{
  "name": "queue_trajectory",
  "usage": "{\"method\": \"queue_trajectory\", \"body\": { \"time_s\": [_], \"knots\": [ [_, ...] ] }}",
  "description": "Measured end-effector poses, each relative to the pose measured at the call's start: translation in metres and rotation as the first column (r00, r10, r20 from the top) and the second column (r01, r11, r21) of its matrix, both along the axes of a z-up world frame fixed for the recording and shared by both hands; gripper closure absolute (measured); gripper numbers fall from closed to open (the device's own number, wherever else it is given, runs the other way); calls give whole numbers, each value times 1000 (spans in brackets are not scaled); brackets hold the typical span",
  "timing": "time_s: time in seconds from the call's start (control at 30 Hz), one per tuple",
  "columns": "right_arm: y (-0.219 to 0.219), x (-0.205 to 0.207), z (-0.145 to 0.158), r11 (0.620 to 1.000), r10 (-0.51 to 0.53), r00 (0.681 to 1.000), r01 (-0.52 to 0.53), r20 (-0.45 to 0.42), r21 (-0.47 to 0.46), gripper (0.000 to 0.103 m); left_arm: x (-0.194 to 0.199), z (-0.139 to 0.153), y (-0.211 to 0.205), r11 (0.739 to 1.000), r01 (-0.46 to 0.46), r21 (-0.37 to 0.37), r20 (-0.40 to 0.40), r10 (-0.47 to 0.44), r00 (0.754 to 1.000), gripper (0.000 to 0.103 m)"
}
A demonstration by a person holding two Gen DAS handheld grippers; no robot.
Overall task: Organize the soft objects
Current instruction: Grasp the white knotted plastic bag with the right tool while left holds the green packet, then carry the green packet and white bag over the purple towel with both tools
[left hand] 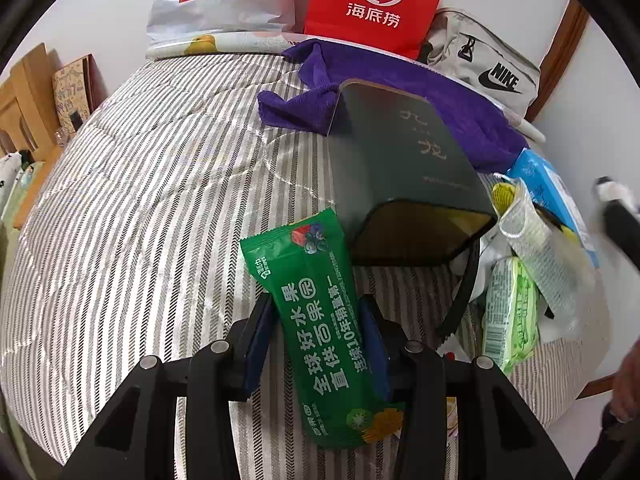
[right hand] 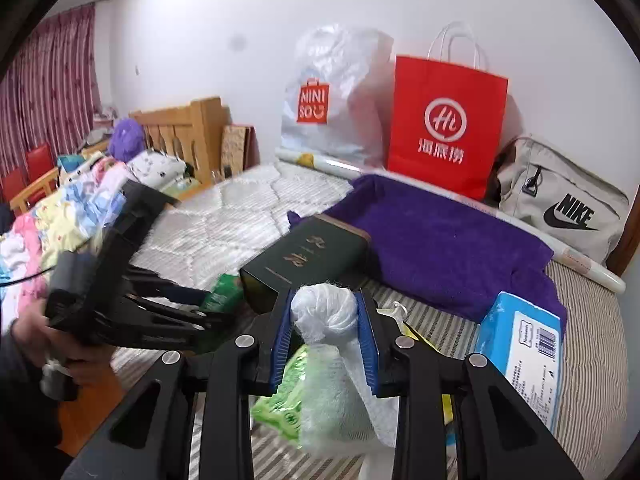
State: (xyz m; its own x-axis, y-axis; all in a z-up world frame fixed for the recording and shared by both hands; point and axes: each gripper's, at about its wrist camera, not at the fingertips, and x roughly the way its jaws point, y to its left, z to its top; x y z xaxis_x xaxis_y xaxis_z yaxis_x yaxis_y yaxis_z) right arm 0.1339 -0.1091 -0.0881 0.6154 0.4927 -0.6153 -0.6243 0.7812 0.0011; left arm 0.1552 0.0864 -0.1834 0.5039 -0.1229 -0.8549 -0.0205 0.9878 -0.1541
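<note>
two grippers are at work over the striped bed (left hand: 120,200), and we take them from left to right. in the left wrist view, at lower centre, the left gripper (left hand: 318,344) has its blue pads clamped on a green fruit pouch (left hand: 320,340), which stands nearly upright between them with its top leaning a little to the left. just right of the pouch, at centre frame, we see a dark green box (left hand: 404,172) lying on its side with its open end toward the camera, its far end resting on a purple towel (left hand: 304,96). further right, at the frame's right edge, sits a heap of soft packets, among them a light green wipes pack (left hand: 510,320) and a blue tissue pack (left hand: 544,184).

in the right wrist view the left gripper appears at the left, held in a hand (right hand: 76,360) and slightly blurred. at lower centre the right gripper (right hand: 324,320) is closed on a white mesh bundle (right hand: 324,308), the pads pressing its knotted top on both sides while the rest hangs down toward the camera. at the right the blue tissue pack lies on the bed beside the towel. along the wall at the top stand a white miniso bag (right hand: 336,96), a red paper bag (right hand: 444,124) and a grey nike bag (right hand: 560,200).
</note>
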Motion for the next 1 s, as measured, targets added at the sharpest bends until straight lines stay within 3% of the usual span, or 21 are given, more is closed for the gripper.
{"method": "queue_trajectory", "body": {
  "time_s": [0.27, 0.5, 0.6, 0.8, 0.9, 0.97, 1.0],
  "knots": [
    [-46, -34, 8, 994, -109, 994, 109, -18, -26, 72, -11, 2, 1, 996, -34, 78, -16, 36, 999, 62],
    [-102, -41, -26, 959, -275, 959, 267, -74, -97, 72, -13, -1, -8, 990, -36, 140, -9, 37, 999, 59],
    [-115, -37, -42, 946, -315, 945, 303, -93, -118, 72, -15, -3, -12, 988, -31, 153, -18, 34, 999, 44],
    [-131, -27, -74, 935, -350, 922, 334, -165, -120, 72, -16, -4, -14, 985, -50, 167, -6, 52, 999, 43],
    [-133, -24, -82, 937, -347, 918, 331, -189, -112, 72, -16, -4, -15, 984, -42, 173, 12, 40, 999, 52],
    [-134, -22, -86, 939, -342, 917, 327, -206, -103, 72, -16, -2, -17, 985, -33, 169, 17, 31, 999, 72],
    [-134, -21, -88, 939, -342, 915, 327, -216, -104, 72, -16, -2, -17, 986, -26, 165, 11, 24, 1000, 73]
  ]
}}
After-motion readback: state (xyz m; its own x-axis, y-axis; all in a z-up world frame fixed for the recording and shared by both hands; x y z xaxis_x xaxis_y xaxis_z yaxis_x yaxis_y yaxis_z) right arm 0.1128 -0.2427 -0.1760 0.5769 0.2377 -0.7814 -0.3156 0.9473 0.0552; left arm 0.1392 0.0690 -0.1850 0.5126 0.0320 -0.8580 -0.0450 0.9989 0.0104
